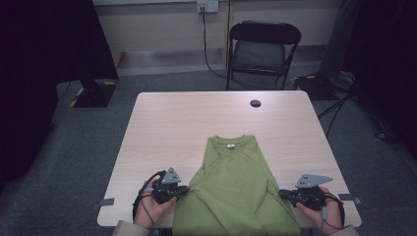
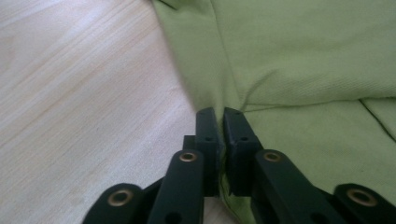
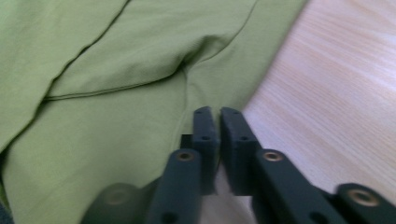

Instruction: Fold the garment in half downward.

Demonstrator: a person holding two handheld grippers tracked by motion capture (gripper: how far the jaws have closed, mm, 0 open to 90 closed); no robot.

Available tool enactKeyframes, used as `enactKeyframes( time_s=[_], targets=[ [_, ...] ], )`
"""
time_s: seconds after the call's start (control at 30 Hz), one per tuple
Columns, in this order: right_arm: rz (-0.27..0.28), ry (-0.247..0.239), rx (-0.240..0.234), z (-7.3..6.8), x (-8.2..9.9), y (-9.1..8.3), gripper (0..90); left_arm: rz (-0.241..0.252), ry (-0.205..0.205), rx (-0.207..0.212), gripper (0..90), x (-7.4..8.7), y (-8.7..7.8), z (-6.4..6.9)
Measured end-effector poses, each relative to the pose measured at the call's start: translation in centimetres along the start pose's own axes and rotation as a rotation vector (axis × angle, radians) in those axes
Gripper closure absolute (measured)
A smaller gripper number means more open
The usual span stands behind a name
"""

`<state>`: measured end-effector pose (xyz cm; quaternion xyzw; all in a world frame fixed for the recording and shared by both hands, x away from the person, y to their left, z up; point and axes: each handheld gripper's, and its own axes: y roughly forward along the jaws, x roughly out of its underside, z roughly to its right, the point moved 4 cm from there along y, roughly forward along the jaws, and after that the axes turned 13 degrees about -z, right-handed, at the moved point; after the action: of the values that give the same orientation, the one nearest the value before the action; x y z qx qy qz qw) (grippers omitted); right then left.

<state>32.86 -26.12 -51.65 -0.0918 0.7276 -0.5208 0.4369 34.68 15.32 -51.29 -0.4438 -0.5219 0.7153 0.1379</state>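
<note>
A green T-shirt (image 1: 235, 189) lies flat at the lower centre of the high view, collar toward the top, sleeves folded inward, its hem running off the bottom edge of the pale wooden table (image 1: 167, 123). We see the left gripper (image 1: 183, 189) at the shirt's left edge, its jaws almost together with a thin fold of cloth caught between them. The right gripper (image 1: 284, 193) sits at the right edge, jaws parted by a narrow gap, seemingly off the fabric. We judge that an uneven pull from the left could drag the tidy fold askew.
</note>
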Motion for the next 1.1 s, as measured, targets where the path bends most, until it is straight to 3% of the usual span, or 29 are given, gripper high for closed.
enactKeyframes(
  time_s=[0.03,0.07,0.13,0.2,0.27,0.4,0.53,0.57,0.6,0.83,1.1],
  targets=[
    [0.007,-0.004,0.017,0.1,0.0,0.0,61.1,0.019,-0.012,-0.012,74.9,-0.1,0.0,-0.1],
    [0.021,0.003,0.044,0.3,-0.1,0.0,49.6,0.042,-0.006,-0.012,60.2,-0.3,-0.1,-0.3],
    [0.067,0.016,0.044,0.7,-0.4,-0.1,29.4,0.078,0.004,-0.037,38.5,-0.7,-0.3,-0.9],
    [0.073,0.026,0.08,1.3,-0.9,-0.1,12.7,0.089,0.005,-0.063,15.8,-1.2,-0.1,-1.5],
    [0.071,0.023,0.124,2.2,-1.5,0.5,1.8,0.077,0.026,-0.089,7.2,-1.6,0.3,-2.0],
    [0.04,0.004,0.114,2.9,-1.7,1.2,0.7,0.035,0.061,-0.08,3.5,-1.7,1.5,-2.3],
    [0.012,-0.015,0.098,3.3,-1.6,1.8,0.1,0.015,0.054,-0.067,1.0,-1.4,2.0,-2.4],
    [0.002,-0.024,0.091,3.3,-1.5,1.9,0.0,0.014,0.036,-0.053,0.4,-1.4,2.1,-2.5],
    [0.003,-0.024,0.084,3.3,-1.5,1.9,0.0,0.015,0.019,-0.041,0.4,-1.3,2.1,-2.5],
    [-0.011,-0.014,0.068,3.4,-1.5,2.0,0.0,0.053,0.034,-0.029,0.0,-1.1,2.3,-2.7],
    [-0.014,-0.014,0.068,3.4,-1.5,2.0,0.0,0.053,0.037,-0.031,0.0,-1.1,2.3,-2.7]
  ],
)
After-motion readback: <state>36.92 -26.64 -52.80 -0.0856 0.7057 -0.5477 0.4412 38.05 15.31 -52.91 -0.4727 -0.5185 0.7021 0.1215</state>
